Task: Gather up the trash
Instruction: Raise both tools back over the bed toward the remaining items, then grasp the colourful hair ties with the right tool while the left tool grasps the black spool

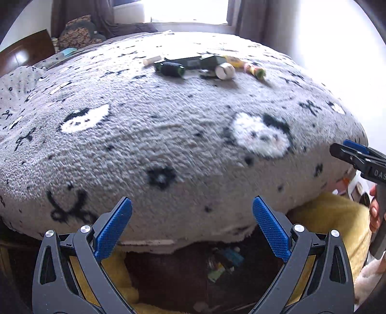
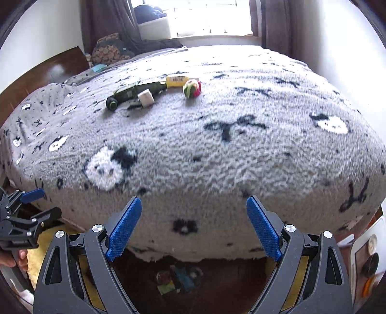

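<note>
A cluster of trash lies far across the grey patterned blanket (image 1: 183, 135) on the bed: a dark green bottle (image 1: 170, 68), a white roll (image 1: 225, 70), a yellow packet (image 1: 235, 61) and a red-green wrapper (image 1: 255, 70). In the right wrist view the same green bottle (image 2: 135, 93), white roll (image 2: 146, 97), yellow packet (image 2: 177, 81) and red-green wrapper (image 2: 191, 88) show. My left gripper (image 1: 193, 210) hangs open over the bed's near edge, nothing between its blue pads. My right gripper (image 2: 194, 210) is likewise open and empty. Each gripper also shows at the other view's side.
Below the bed's edge sits a dark container (image 2: 183, 277) holding several small bits of litter, on a yellow rug (image 1: 333, 215). A wooden headboard (image 2: 48, 70) and pillows stand at the left. A bright window (image 2: 210, 17) and curtains lie beyond the bed. White clutter (image 2: 366, 253) sits at the right.
</note>
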{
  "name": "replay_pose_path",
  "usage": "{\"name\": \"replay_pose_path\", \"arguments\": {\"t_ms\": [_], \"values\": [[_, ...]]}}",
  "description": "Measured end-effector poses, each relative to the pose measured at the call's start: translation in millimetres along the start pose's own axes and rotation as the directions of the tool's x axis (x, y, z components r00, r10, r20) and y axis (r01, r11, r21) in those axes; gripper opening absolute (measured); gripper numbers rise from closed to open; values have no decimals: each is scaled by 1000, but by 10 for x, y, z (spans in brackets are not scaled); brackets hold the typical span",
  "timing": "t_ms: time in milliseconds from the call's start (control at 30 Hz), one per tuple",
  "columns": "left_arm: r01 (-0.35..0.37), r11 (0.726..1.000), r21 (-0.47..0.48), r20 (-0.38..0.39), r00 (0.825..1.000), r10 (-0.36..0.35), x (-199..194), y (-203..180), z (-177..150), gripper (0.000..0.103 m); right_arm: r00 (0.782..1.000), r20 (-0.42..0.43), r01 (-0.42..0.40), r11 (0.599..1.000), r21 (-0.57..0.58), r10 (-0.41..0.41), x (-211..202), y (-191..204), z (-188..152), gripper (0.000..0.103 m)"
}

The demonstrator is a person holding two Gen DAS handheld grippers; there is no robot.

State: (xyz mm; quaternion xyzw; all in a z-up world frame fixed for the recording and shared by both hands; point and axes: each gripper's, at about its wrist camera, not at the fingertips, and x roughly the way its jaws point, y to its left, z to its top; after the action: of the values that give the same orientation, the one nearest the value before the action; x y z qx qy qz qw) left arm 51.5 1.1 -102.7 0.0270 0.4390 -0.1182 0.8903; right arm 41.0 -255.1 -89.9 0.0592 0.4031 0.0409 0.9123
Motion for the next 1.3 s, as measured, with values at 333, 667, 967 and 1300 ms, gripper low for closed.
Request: {"name": "replay_pose_path", "arguments": {"t_ms": [333, 667, 967, 1300], "values": [[-26, 999, -46, 35, 999, 28, 102, 220, 390, 95, 1000, 18, 9, 999, -35, -8, 155, 85, 376, 89], [-39, 996, -77, 19, 999, 40, 314, 373, 644, 95, 1000, -6, 5, 999, -51, -6, 447, 137, 682, 89], [-48, 995, -86, 13, 999, 50, 514, 450, 942, 95, 1000, -21, 10, 999, -34, -11, 714, 92, 997, 89], [-67, 993, -94, -7, 998, 67, 830, 429, 1336, 95, 998, -42, 49, 999, -23, -50, 1176, 35, 1380, 89]]}}
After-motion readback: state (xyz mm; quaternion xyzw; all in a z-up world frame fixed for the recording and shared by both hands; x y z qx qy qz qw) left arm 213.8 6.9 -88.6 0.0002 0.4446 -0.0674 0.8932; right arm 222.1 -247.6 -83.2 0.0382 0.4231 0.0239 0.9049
